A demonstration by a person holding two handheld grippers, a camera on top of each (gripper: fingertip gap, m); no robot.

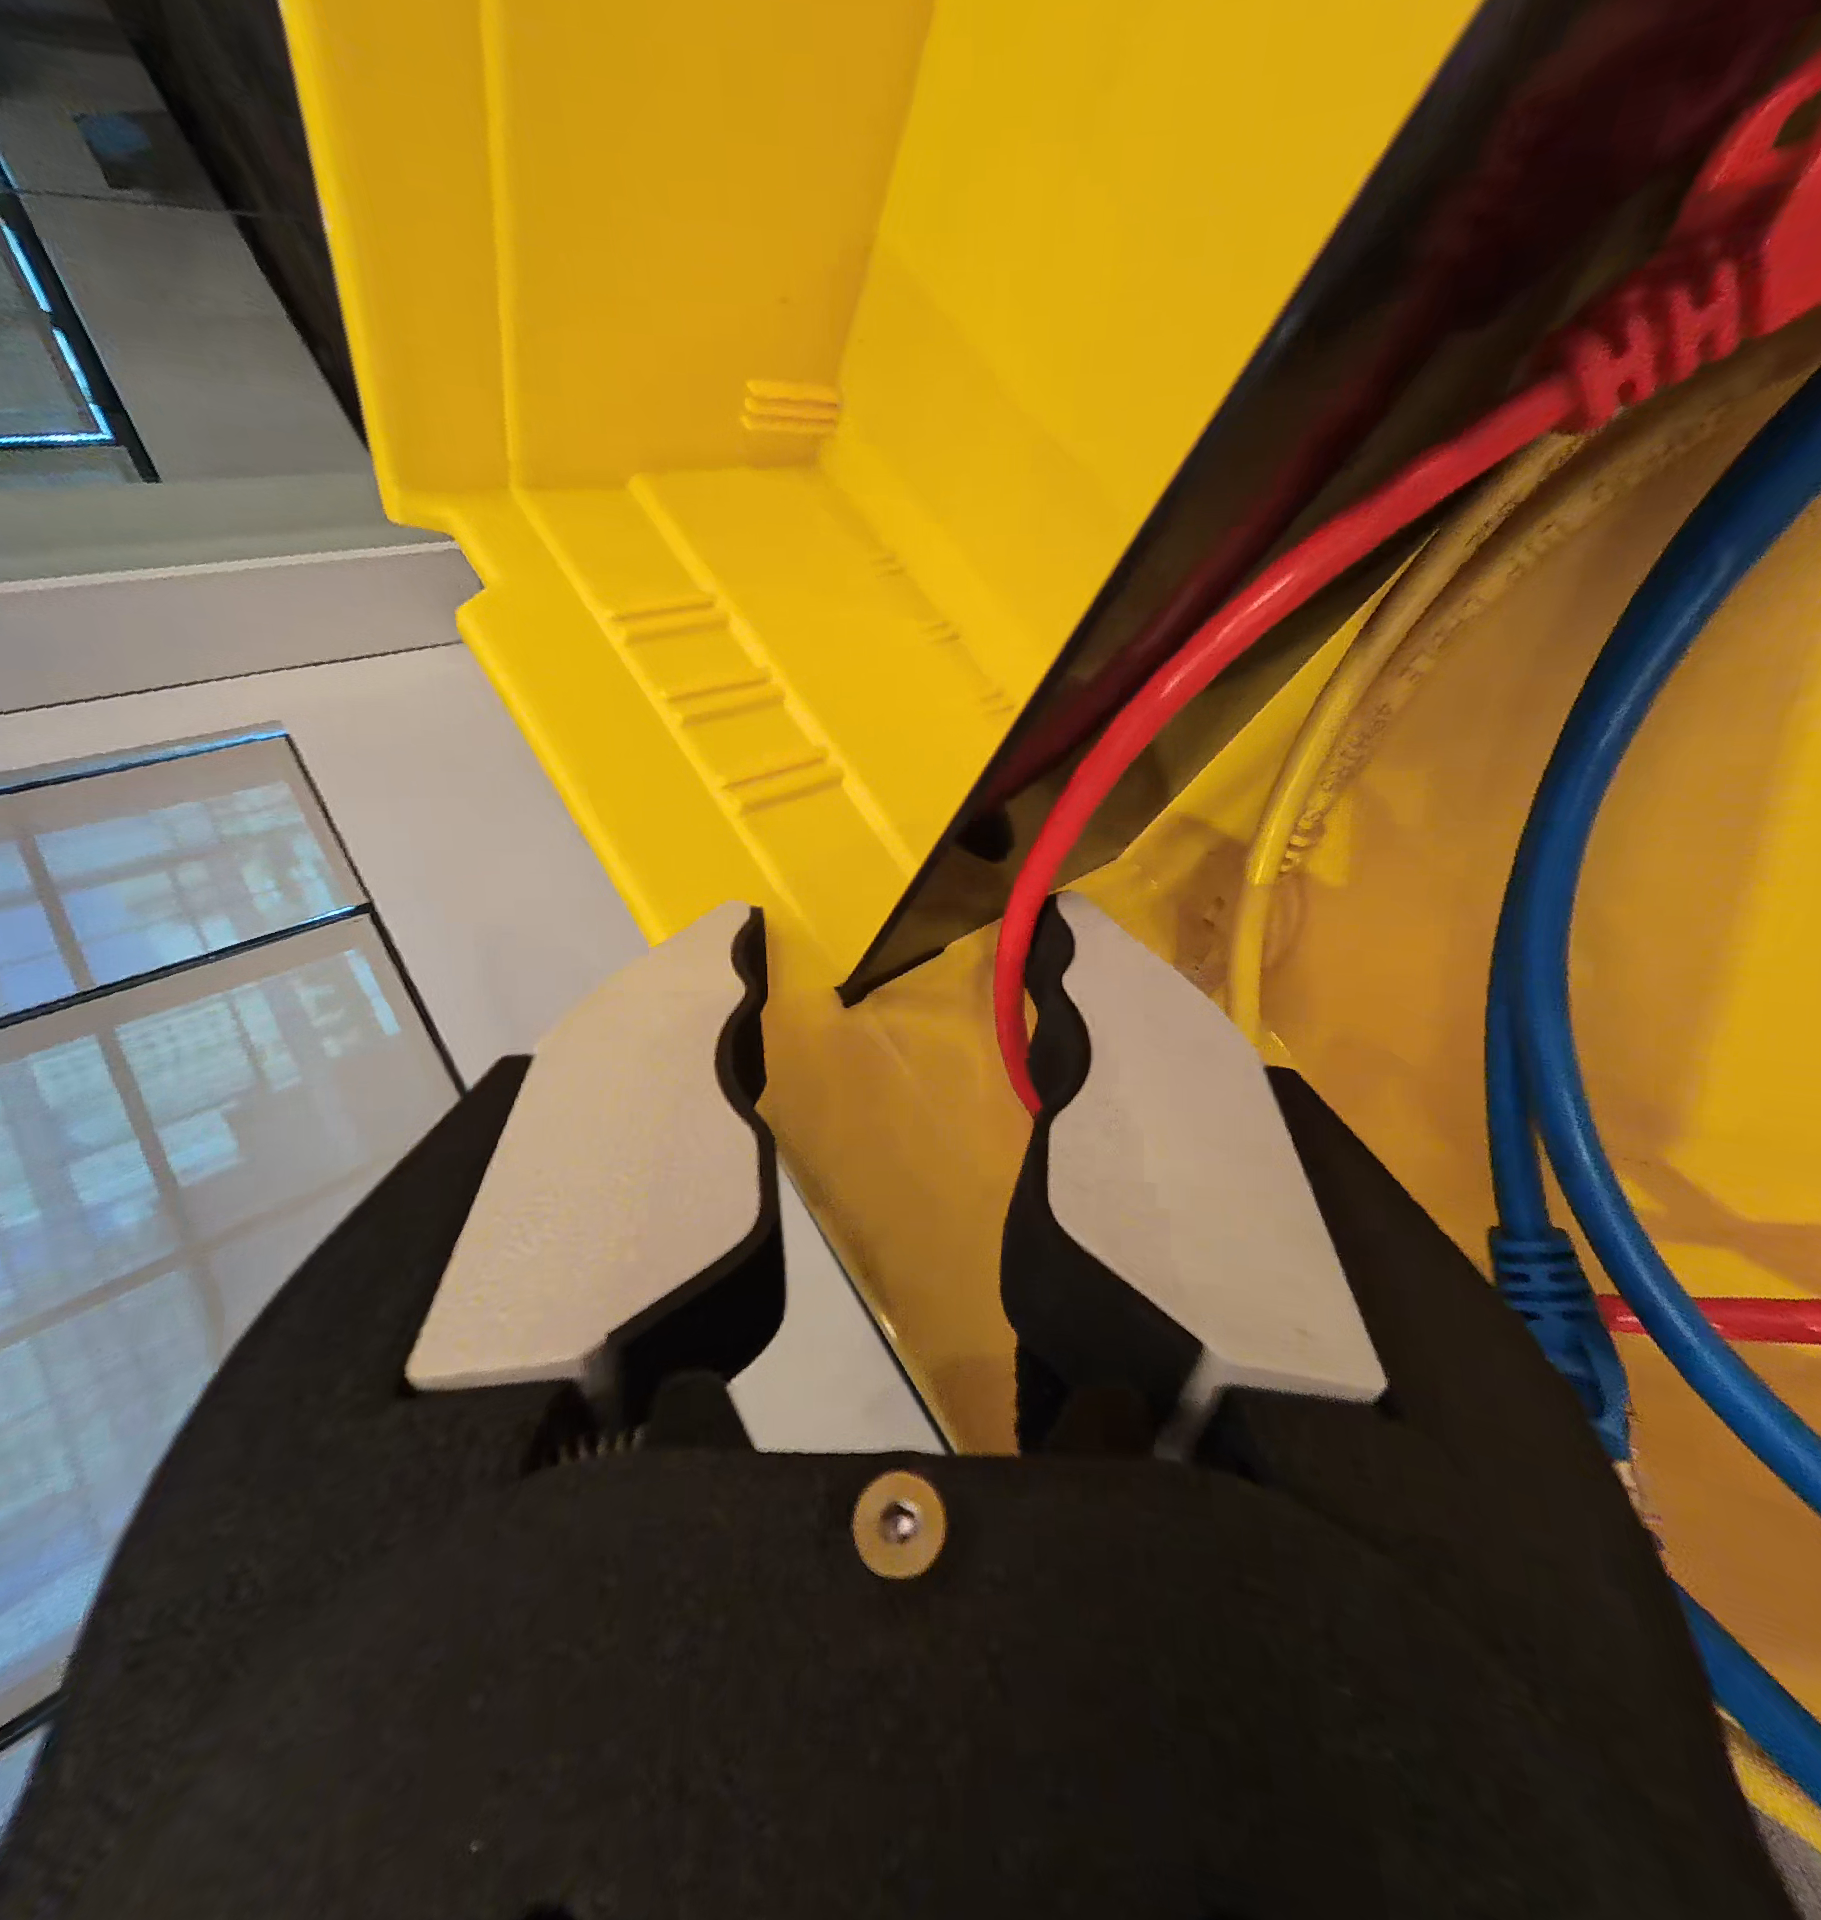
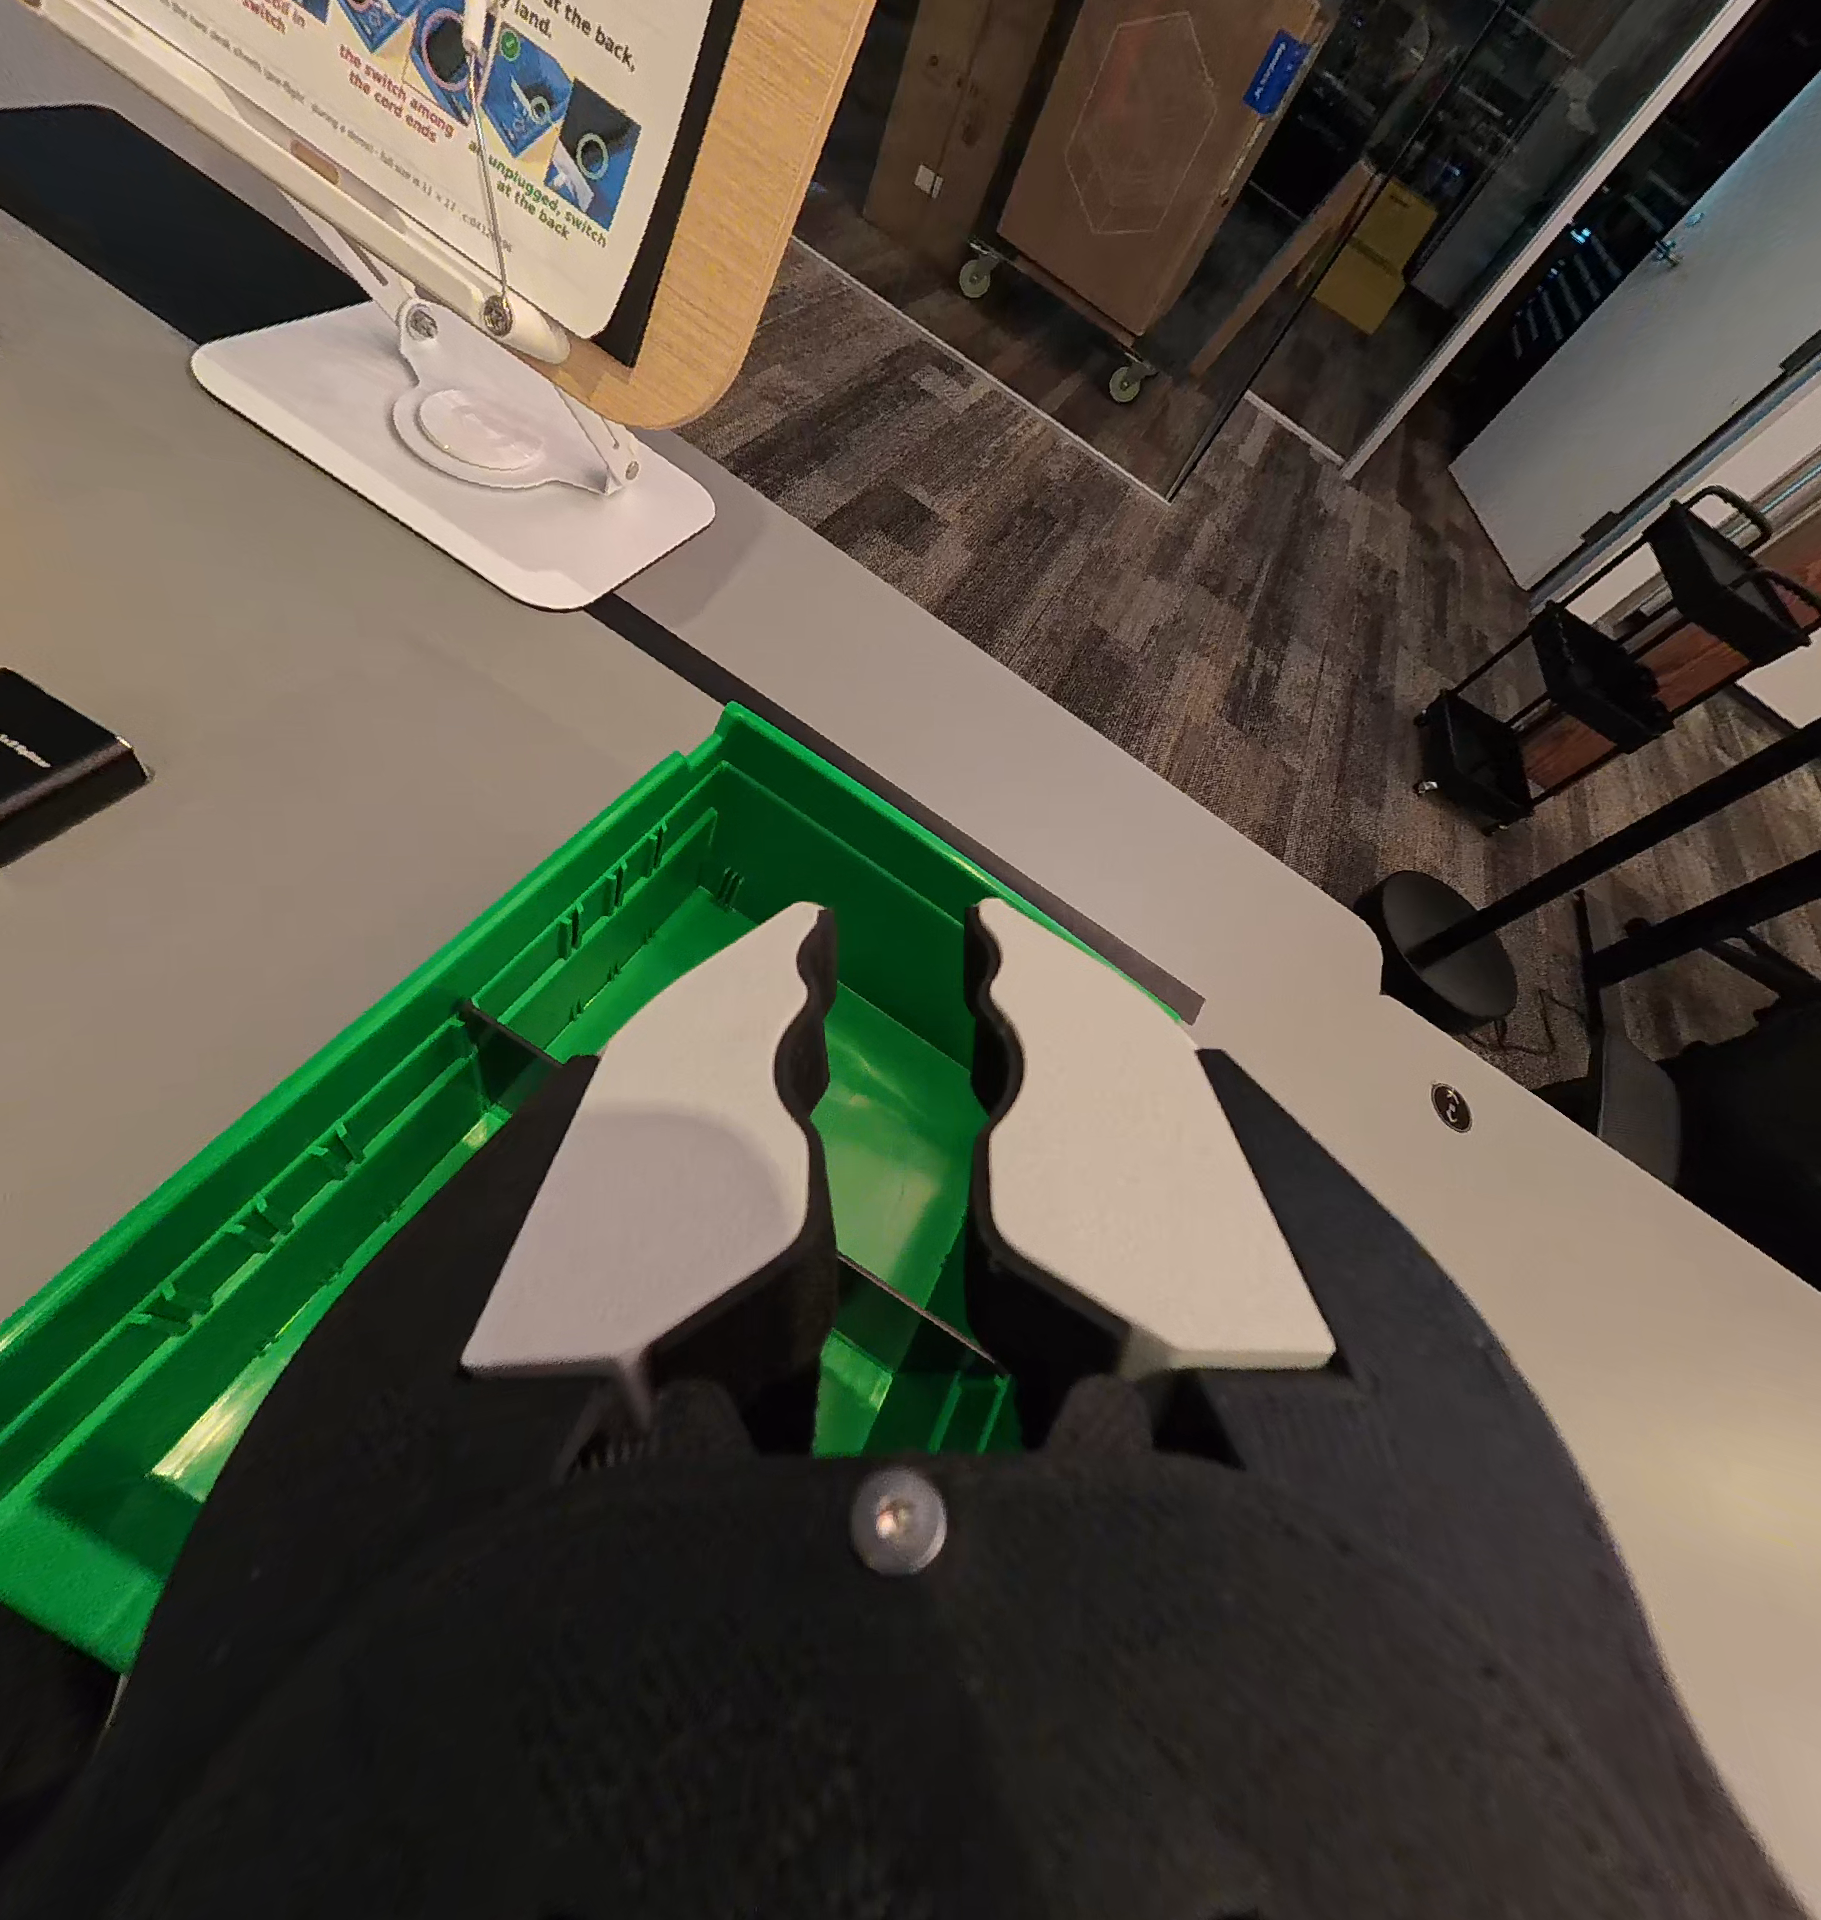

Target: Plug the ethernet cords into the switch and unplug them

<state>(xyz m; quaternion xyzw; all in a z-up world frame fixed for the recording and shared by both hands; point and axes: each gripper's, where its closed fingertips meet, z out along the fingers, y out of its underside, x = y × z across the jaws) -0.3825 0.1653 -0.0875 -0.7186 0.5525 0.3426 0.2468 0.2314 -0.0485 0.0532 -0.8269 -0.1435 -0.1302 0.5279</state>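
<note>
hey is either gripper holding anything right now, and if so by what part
Nothing is held. The left gripper is open over the yellow bin; the red cord only runs beside one finger. The right gripper is open over the green bin.

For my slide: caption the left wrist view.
Open left gripper in a yellow bin, red cord beside one fingertip, blue cord alongside.

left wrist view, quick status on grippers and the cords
Left gripper open, red cord against one pad, not clamped. Right gripper open over green bin. Dark divider close ahead in yellow bin.
</note>
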